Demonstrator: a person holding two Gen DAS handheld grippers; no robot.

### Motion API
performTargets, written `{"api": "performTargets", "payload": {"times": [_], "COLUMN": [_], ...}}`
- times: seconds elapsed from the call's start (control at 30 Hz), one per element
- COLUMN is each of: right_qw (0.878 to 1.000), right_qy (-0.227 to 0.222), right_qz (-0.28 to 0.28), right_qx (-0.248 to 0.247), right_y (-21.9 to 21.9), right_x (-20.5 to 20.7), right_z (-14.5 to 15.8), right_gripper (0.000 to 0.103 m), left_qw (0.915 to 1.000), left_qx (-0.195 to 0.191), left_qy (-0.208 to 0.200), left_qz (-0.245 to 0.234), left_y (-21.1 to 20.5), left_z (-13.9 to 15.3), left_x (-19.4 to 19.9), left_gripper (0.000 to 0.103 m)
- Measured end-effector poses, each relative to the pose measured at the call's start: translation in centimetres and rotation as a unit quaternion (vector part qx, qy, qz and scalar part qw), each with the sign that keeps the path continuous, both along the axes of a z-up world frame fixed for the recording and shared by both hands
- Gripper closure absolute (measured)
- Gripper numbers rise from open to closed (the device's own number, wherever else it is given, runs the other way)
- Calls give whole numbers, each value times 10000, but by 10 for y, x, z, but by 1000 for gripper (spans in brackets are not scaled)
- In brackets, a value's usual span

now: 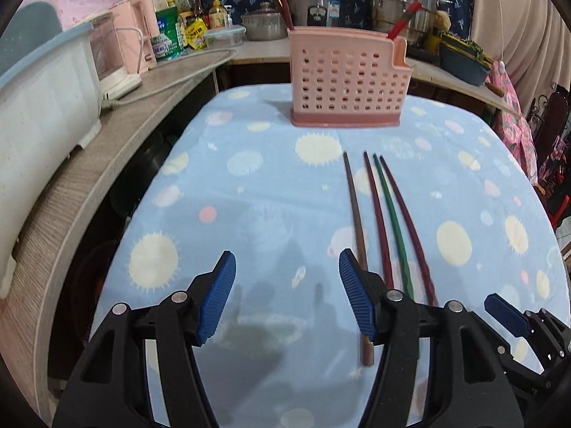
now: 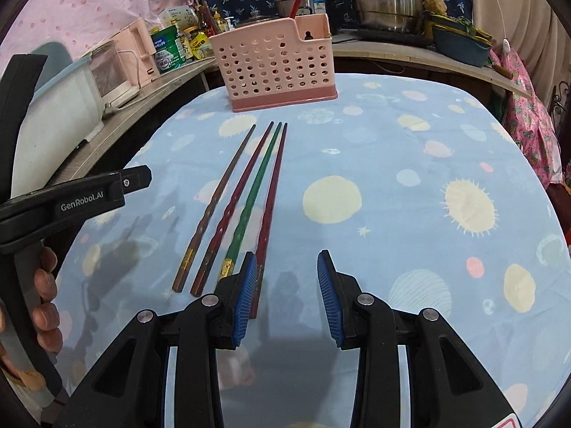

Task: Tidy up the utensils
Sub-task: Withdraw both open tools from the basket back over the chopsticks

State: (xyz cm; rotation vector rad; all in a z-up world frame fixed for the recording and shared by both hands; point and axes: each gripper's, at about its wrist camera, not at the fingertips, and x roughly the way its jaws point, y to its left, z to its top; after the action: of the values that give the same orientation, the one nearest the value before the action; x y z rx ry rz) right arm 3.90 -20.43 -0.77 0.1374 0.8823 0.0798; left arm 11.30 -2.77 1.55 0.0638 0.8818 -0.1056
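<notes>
From the left wrist view: left gripper [image 1: 287, 294] low over the table [image 1: 221, 192], fingers [image 1: 217, 296] spread wide with nothing between them, presumably held apart in readiness for a pick; four chopsticks side by side on the blue spotted cloth, just to the right of the gap, lying roughly parallel and pointing toward the pink utensil holder [image 1: 348, 83], likely laid out so for easy one-by-one grasping; brown chopstick [image 1: 355, 214] leftmost, its near end passing under the right-hand finger; next a dark red chopstick [image 1: 378, 214], then the green chopstick [image 1: 390, 214], then a maroon chopstick [image 1: 407, 221]; holder upright at the far end of the table, well apart from the chopsticks, already carrying a red chopstick [image 1: 401, 23] in its narrow side compartment and darker sticks [image 1: 282, 0] at its left end, so sorting by compartment seems intended

From the right wrist view: right gripper [image 2: 287, 297] likewise wide apart and empty, hovering near the thick ends of the chopsticks; left-hand finger [image 2: 244, 299] overlapping the maroon one in the picture, contact not certain; left gripper body at the left edge, gripped by a hand [image 2: 46, 303]; holder standing beyond the tips; task judged partly done, four chopsticks not yet stowed
</notes>
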Motion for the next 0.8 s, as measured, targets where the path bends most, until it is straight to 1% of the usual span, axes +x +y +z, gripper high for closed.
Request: {"api": "performTargets", "payload": {"times": [0.13,0.33,0.5,0.57,0.8], "right_qw": [10000,9998,9997,9996,9995], "right_qy": [53,126,139,124,139], "right_qz": [64,162,152,158,64], "right_qx": [8,-67,-130,-212,-260], "right_y": [8,19,23,25,18], "right_x": [-2,4,6,6,7], "right_z": [-7,-16,-22,-22,-24], "right_gripper": [68,68,71,74,93], "left_qw": [9999,9999,9998,9997,9994], "left_qx": [-13,-7,-46,-21,-55], "left_qy": [103,110,121,141,159], "left_qz": [-29,-94,-173,-195,-304], "left_y": [2,2,0,-3,-9], "left_z": [-10,-16,-20,-21,-22], "left_x": [-8,-15,-19,-20,-24], "left_gripper": [46,46,46,46,46]}}
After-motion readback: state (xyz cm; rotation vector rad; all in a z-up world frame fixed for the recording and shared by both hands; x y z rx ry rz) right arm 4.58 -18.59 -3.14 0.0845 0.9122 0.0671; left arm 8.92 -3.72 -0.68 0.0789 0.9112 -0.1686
